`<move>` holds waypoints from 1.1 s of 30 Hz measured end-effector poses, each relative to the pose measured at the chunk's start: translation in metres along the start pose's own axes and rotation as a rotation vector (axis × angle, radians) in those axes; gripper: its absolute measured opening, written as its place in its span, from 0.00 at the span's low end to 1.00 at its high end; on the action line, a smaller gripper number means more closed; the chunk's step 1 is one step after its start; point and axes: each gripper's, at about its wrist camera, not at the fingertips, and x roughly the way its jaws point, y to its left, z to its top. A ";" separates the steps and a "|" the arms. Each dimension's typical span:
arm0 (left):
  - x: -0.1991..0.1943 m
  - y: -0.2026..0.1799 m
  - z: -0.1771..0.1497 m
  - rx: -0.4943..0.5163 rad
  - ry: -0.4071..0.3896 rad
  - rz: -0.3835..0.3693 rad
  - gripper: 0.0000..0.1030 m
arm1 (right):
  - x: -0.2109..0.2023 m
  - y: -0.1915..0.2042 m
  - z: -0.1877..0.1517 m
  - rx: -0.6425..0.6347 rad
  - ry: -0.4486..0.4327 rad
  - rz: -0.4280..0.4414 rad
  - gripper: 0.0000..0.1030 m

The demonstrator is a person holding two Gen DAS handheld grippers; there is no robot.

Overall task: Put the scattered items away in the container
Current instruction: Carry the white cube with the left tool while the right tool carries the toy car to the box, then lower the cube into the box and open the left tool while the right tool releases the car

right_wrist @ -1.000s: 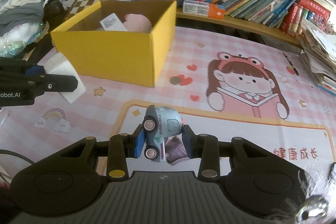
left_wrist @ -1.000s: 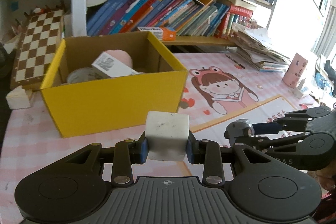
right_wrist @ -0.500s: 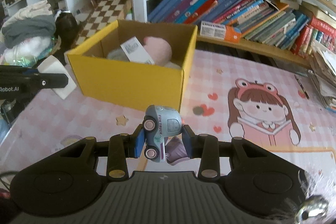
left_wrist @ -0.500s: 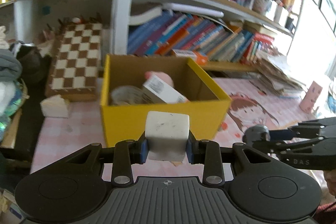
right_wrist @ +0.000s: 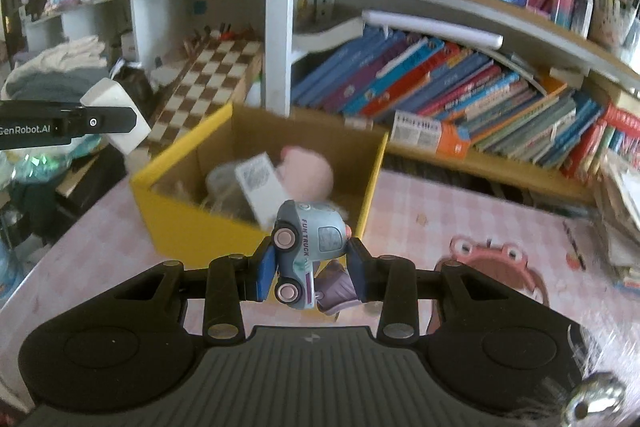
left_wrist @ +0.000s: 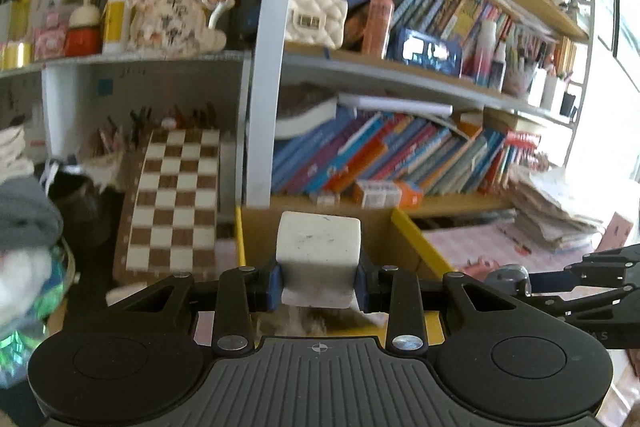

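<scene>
Left wrist view: the left gripper (left_wrist: 319, 286) is clamped on a white foam block (left_wrist: 319, 247), held above the yellow box (left_wrist: 416, 241) in front of the bookshelf (left_wrist: 400, 75).

Right wrist view: the right gripper (right_wrist: 310, 277) pinches a toy truck (right_wrist: 308, 247) just before the box's near wall, over the pink worktop (right_wrist: 440, 219). A pink plush (right_wrist: 310, 177) and a white carton (right_wrist: 260, 187) lie inside the box.

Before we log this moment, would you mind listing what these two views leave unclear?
- Left wrist view: the yellow box interior is hidden behind the white block and the left gripper.
- Right wrist view: the box contents are motion-blurred; only a pink thing and a labelled carton show.
- Right wrist view: the purple piece behind the toy truck in the right gripper is mostly covered.
</scene>
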 end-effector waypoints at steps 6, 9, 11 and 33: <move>0.022 -0.003 0.017 0.038 -0.027 -0.007 0.32 | 0.017 -0.009 0.032 -0.043 -0.044 -0.010 0.34; 0.036 -0.004 0.019 0.051 -0.014 -0.011 0.32 | 0.028 -0.012 0.044 -0.062 -0.055 -0.008 0.34; 0.046 -0.005 0.018 0.055 0.005 -0.016 0.32 | 0.037 -0.013 0.050 -0.068 -0.057 -0.006 0.34; 0.116 0.002 -0.011 0.057 0.188 -0.034 0.56 | 0.136 -0.024 0.079 -0.086 0.028 0.036 0.34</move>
